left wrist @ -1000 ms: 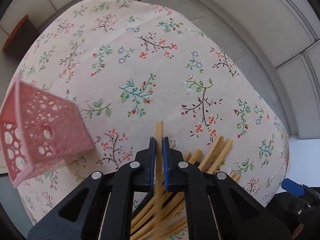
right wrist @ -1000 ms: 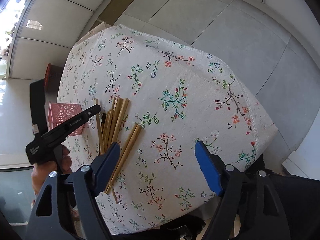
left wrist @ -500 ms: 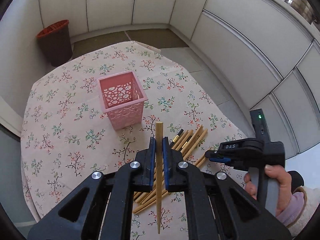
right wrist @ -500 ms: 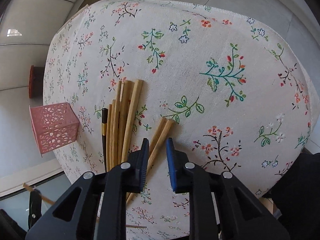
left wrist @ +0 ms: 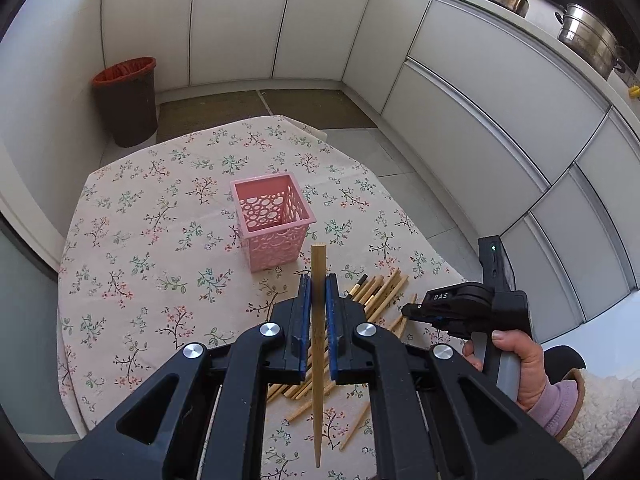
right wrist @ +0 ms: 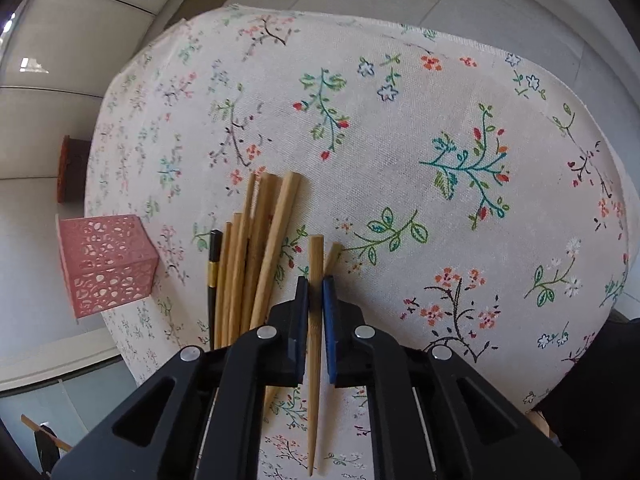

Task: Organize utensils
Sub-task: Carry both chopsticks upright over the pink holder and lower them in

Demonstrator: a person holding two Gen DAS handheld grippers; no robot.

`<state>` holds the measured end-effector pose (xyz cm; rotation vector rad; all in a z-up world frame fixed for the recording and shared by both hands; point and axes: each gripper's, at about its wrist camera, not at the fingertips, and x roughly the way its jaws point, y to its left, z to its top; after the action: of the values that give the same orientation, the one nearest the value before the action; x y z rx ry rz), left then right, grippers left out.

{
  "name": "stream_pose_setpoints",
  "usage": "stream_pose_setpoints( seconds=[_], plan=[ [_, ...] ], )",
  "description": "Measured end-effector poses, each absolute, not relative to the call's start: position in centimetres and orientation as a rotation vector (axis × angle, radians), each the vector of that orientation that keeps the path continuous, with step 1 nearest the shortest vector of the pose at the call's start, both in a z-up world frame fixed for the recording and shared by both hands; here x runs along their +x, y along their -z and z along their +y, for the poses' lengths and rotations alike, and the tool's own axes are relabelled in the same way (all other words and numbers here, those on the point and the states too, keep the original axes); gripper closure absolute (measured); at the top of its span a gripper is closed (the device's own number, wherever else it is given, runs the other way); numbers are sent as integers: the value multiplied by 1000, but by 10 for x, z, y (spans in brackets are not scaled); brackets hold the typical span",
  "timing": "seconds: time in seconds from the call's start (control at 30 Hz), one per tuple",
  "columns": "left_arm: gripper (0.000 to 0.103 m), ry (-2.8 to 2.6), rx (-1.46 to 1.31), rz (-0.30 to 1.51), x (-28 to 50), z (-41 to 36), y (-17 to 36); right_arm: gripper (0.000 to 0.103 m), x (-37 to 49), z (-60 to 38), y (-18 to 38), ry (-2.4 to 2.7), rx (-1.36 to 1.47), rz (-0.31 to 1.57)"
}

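Behind left hand-held gripper [left wrist: 316, 292], half-hidden chopsticks [left wrist: 380, 292]

Pale matt wooden chopsticks [right wrist: 276, 240] lie on coarse-woven floral cloth [right wrist: 400, 160]. Pink perforated plastic basket [left wrist: 276, 224]: smooth. Steel pots [left wrist: 588, 40]: glossy metal.

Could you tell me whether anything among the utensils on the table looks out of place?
One black chopstick with a gold band lies at the edge of the wooden chopsticks, the only dark one there. Nothing looks spilled or damaged.
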<state>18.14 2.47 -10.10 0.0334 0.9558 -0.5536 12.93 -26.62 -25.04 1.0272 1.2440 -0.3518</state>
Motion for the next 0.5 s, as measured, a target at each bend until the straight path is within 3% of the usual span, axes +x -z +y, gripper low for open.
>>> stream_pose_setpoints(
  seconds=[0.5],
  plan=[
    [97,521,-28,849,147,30,62,96,77,-229,101,68,616,890]
  ],
)
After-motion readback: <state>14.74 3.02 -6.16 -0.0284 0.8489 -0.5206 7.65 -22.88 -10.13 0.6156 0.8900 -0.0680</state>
